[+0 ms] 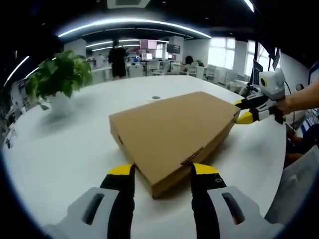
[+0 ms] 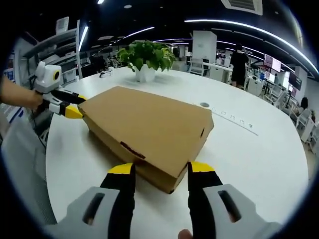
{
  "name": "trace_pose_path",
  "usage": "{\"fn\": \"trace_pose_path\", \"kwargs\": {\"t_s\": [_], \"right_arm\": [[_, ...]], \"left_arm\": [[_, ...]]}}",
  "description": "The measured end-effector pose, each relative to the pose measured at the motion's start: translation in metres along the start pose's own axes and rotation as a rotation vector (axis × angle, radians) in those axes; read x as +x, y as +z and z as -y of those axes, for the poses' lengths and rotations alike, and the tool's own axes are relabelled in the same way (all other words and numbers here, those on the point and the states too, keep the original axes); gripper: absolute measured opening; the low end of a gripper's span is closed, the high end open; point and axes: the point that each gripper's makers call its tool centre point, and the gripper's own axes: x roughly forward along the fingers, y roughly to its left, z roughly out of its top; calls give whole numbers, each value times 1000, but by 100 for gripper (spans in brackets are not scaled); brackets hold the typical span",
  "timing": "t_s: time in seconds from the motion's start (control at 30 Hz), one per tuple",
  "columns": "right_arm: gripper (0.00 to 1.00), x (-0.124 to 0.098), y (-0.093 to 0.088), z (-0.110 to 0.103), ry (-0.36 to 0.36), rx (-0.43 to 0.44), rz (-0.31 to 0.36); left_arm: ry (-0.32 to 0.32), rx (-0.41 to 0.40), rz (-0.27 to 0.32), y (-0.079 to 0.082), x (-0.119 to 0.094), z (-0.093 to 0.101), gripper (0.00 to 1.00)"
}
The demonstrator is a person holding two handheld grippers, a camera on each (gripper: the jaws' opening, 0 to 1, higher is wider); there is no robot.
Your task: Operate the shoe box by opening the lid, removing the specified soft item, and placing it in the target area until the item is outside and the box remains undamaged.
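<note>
Closed flat brown cardboard shoe box [image 1: 172,134] on white round tabletop [image 1: 65,149]. Left gripper [image 1: 163,172]: jaws spread, box corner between, ungrasped. Right gripper [image 2: 160,170]: jaws likewise spread astride opposite corner.

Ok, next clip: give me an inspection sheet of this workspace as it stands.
Surface: white table, bare around the box.
Job's things: cardboard shoe box, lid closed; soft item not visible.
Clutter: potted plant on the table, apart from the box.
Grippers: left gripper and right gripper open, jaws straddling opposite corners of the box.
Cables: nothing seen on the table; a round port is set in the tabletop.
Surroundings: open office, desks, a person standing far off.
</note>
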Motion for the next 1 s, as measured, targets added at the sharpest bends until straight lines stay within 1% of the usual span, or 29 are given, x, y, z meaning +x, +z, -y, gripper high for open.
{"fn": "trace_pose_path", "kwargs": {"t_s": [0.43,0.73,0.83,1.0], "right_arm": [[37,0,0,-19,-33,33,-3],[37,0,0,-38,-58,56,1],[36,-1,1,-45,-56,68,-1],[35,-3,0,-57,-56,73,-3]], "left_arm": [[-48,28,-24,-4,-7,-14,43],[-83,47,-51,-8,-15,-26,43],[-98,58,-59,-9,-19,-30,43],[-116,72,-70,-11,-26,-33,43]]}}
